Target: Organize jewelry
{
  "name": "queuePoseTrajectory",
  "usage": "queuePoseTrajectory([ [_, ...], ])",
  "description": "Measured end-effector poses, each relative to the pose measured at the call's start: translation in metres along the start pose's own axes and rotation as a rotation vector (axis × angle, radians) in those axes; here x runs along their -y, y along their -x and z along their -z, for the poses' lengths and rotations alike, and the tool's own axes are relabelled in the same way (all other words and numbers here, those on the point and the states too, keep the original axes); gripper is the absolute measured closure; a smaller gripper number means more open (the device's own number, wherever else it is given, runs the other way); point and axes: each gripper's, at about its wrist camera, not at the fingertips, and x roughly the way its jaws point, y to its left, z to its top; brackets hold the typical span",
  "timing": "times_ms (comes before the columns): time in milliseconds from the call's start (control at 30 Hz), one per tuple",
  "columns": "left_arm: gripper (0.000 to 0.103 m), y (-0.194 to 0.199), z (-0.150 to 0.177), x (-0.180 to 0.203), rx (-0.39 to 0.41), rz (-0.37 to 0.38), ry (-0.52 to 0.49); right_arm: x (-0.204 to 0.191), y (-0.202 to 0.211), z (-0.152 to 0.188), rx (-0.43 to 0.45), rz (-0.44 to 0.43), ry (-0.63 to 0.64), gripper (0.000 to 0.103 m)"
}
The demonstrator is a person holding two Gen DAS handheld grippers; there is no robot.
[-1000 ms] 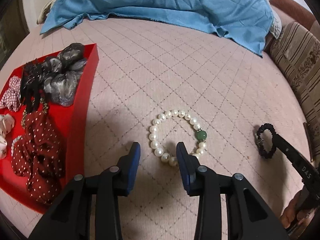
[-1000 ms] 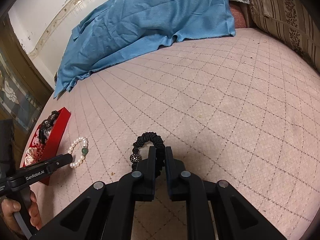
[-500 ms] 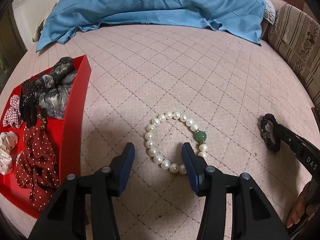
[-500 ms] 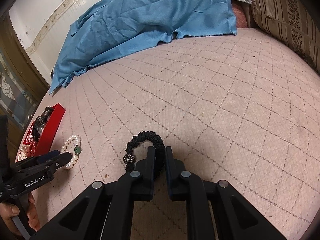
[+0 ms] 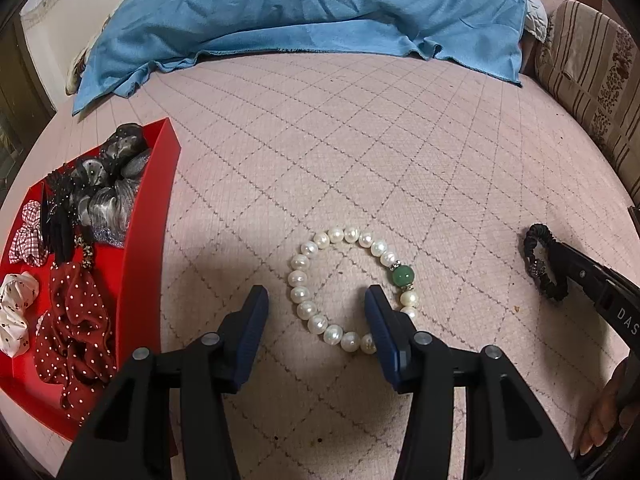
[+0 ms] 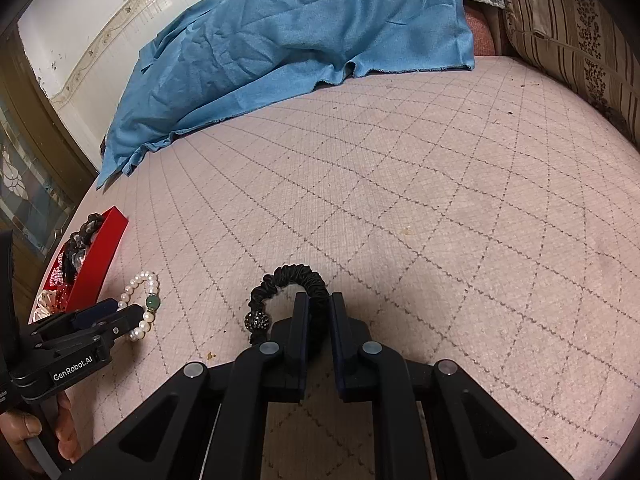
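The pearl bracelet (image 5: pixel 352 288) lies on the bed (image 5: pixel 360 160), right of the red tray (image 5: pixel 148 240), and the left gripper (image 5: pixel 316 300) has come closer, spread around its near side, so a grab looks next. The right gripper (image 6: pixel 319 308) keeps pinching the black hair tie (image 6: pixel 290 280) on the right.

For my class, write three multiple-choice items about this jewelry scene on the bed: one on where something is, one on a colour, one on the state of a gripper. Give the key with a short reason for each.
1. Where is the pearl bracelet?
A. In the red tray
B. On the quilted bedspread
C. On the blue cloth

2. What colour is the bracelet's one odd bead?
A. Green
B. Red
C. Black

3. What is the right gripper doing?
A. Open above the tray
B. Holding the bracelet
C. Shut on the black hair tie

Key: 1 B, it lies on the bedspread, beside the red tray. 2 A, one green bead among white pearls. 3 C, its fingers pinch the tie's band; the left gripper is open.
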Motion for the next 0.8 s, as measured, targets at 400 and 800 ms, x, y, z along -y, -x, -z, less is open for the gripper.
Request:
queuePoseTrajectory([
  [400, 0.052, -0.0001, 0.0027, 0.0014, 0.012, -0.015, -0.002, 0.0003, -0.0007, -0.0005, -0.001, -0.002, -0.001, 0.092],
  [800, 0.032, -0.0006, 0.0057, -0.0043, 0.014, -0.048, 0.037, 0.0016, -0.0040, -0.0005, 0.000, -0.005, -0.003, 0.092],
])
